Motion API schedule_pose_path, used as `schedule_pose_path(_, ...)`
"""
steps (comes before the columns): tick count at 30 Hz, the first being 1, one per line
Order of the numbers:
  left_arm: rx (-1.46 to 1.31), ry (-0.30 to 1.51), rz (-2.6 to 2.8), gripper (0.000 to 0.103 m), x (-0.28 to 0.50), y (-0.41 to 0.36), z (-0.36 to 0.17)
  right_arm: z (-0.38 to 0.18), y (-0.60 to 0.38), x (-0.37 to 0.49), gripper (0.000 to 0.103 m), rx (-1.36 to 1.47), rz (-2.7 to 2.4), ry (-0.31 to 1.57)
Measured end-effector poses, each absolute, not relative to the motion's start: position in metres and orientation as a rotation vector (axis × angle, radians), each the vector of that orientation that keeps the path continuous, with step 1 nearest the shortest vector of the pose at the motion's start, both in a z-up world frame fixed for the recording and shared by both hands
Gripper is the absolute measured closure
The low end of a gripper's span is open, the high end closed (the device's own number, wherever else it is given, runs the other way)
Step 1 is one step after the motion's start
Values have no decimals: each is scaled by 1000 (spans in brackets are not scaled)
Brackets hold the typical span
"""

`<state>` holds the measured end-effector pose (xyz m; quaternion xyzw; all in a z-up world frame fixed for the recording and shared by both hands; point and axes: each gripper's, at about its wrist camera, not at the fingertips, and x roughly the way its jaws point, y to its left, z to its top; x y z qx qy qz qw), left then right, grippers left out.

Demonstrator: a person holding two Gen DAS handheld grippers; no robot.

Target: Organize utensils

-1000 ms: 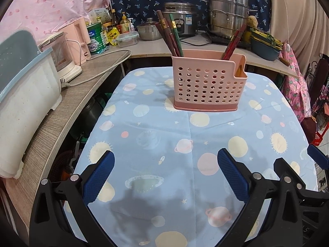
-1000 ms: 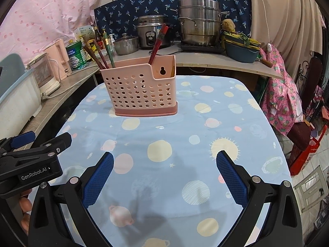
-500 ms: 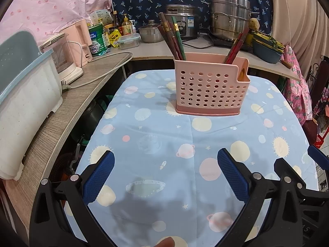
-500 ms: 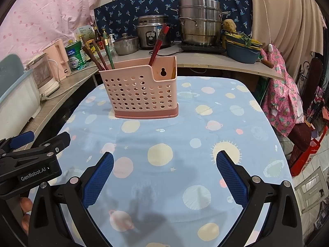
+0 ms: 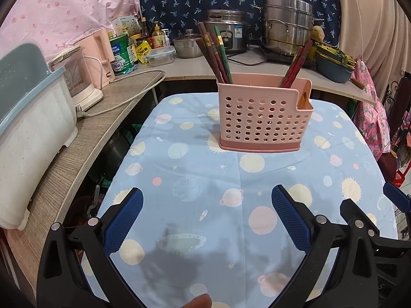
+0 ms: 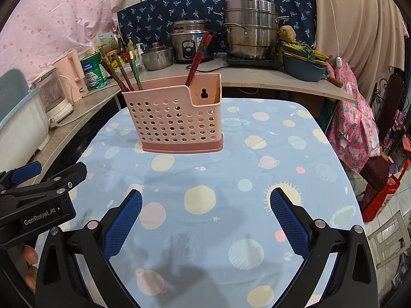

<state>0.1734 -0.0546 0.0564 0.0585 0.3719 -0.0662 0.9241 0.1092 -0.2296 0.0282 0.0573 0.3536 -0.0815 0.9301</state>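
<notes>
Perforated matt pink plastic holder (image 5: 262, 118), glossy lacquered chopsticks (image 5: 218, 51), soft printed cloth on my table (image 5: 205, 179), shiny steel steamer pot (image 6: 250, 34), my textured rubbery finger pads (image 6: 289, 220).

The left gripper (image 5: 206, 218) and the right gripper (image 6: 205, 218) are held side by side, level and pointing forward, each with jaws spread wide and nothing between them. Fingertips (image 6: 29, 255) are seen curled under the left gripper's body; another fingertip (image 5: 197, 301) shows below.
</notes>
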Motion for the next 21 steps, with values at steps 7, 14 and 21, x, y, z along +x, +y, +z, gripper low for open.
schedule_pose_path(7,125,762,-144,7,178,-58,57,35,-233,126,7,116,-171,718)
schedule_pose_path(14,127,757,-139,7,185,-62,57,34,-235,128,7,113,-177,715)
schedule_pose_path(21,104,772,-133,7,193,-59,57,34,-240,134,7,111,-189,709)
